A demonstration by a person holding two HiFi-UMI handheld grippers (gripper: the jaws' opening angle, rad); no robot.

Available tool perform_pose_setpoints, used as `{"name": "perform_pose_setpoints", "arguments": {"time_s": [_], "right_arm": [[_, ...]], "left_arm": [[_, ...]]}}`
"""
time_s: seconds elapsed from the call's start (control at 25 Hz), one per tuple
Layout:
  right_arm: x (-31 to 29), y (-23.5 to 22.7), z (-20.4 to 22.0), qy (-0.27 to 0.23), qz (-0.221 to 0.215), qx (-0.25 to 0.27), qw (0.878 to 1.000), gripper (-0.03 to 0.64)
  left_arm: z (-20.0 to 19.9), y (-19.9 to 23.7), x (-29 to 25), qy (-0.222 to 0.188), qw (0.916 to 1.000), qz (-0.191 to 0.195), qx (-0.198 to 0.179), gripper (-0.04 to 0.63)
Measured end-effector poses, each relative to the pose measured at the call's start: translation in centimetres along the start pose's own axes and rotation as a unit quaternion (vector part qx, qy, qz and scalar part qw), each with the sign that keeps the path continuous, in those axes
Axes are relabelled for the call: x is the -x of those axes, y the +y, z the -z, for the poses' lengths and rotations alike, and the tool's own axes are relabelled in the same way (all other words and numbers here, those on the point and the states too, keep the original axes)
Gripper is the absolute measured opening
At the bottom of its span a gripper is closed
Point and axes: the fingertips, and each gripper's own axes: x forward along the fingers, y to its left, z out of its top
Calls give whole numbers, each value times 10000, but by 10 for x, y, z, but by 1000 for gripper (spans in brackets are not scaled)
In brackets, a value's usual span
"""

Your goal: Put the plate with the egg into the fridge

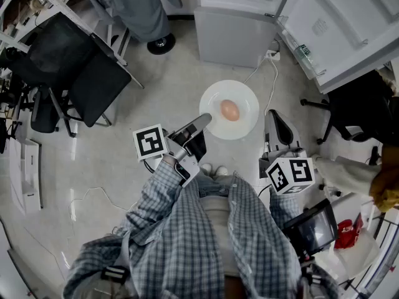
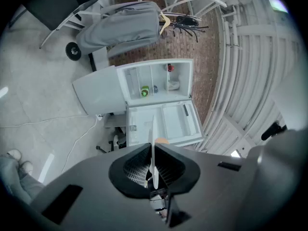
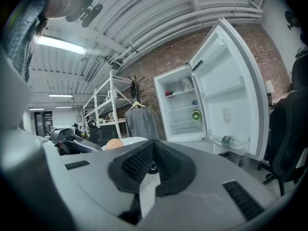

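Observation:
In the head view a white plate (image 1: 244,124) is held level above the floor, with a brown egg (image 1: 230,109) at its middle. My left gripper (image 1: 202,123) is shut on the plate's near-left rim. In the left gripper view the plate (image 2: 153,150) shows edge-on between the jaws, and the egg (image 2: 162,140) peeks over them. My right gripper (image 1: 275,128) hangs just right of the plate, apart from it, shut on nothing (image 3: 153,147). The fridge (image 1: 240,17) stands ahead with its door (image 1: 343,23) swung open to the right; its shelves (image 2: 154,83) hold a few items.
Black office chairs stand at the left (image 1: 78,73) and at the right (image 1: 365,108). A person's leg and shoe (image 1: 156,39) are left of the fridge. A white cable (image 1: 269,70) trails on the floor. A bottle (image 3: 230,141) lies in the door shelf.

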Motion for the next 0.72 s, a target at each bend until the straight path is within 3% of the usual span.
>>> {"name": "perform_pose_setpoints", "arguments": {"time_s": [0.72], "right_arm": [[4, -13, -1, -19, 63, -106, 9999, 5]], "left_arm": [[6, 0, -7, -35, 10000, -43, -8, 20]]}}
